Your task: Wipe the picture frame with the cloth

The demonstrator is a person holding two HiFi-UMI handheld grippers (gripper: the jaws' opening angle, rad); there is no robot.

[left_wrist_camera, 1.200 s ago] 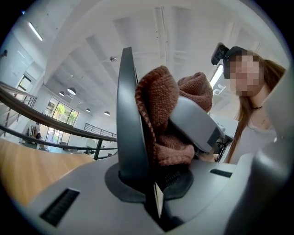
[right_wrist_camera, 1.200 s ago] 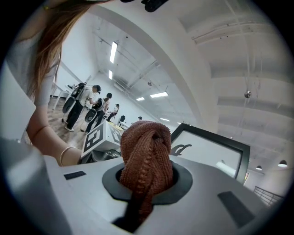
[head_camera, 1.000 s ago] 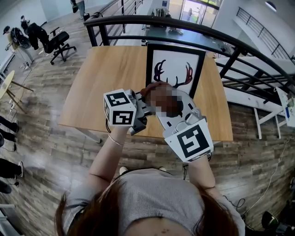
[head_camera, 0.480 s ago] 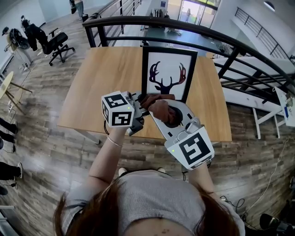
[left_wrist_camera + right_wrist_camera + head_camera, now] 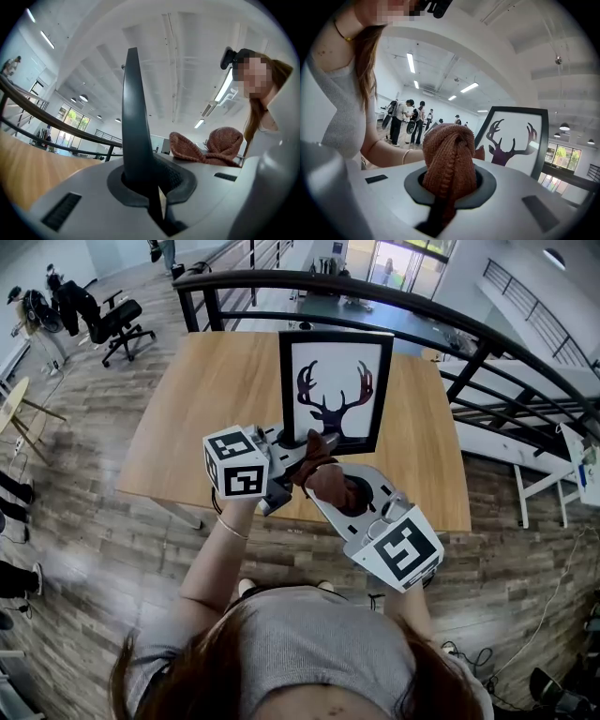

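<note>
The picture frame [image 5: 333, 390], black-edged with a dark antlered deer head on white, stands nearly upright over the wooden table [image 5: 206, 399]. My left gripper [image 5: 296, 448] is shut on its lower edge. In the left gripper view the frame [image 5: 136, 140] rises edge-on from between the jaws of the left gripper [image 5: 152, 197]. My right gripper [image 5: 323, 476] is shut on a bunched rust-brown knitted cloth [image 5: 325, 479], just below the frame's bottom edge. In the right gripper view the cloth [image 5: 450, 159] bulges out of the right gripper [image 5: 443, 201], with the frame's face [image 5: 515, 138] beyond it to the right.
A black metal railing [image 5: 422, 306] curves behind the table's far edge. An office chair [image 5: 117, 324] stands on the wood floor at far left. Several people [image 5: 410, 119] stand far off in the right gripper view. The cloth [image 5: 208, 147] also shows at the left gripper view's right.
The frame has shifted left and now stands more upright, showing more of its face. The right gripper with the cloth has dropped a little toward me. The left gripper has barely moved.
</note>
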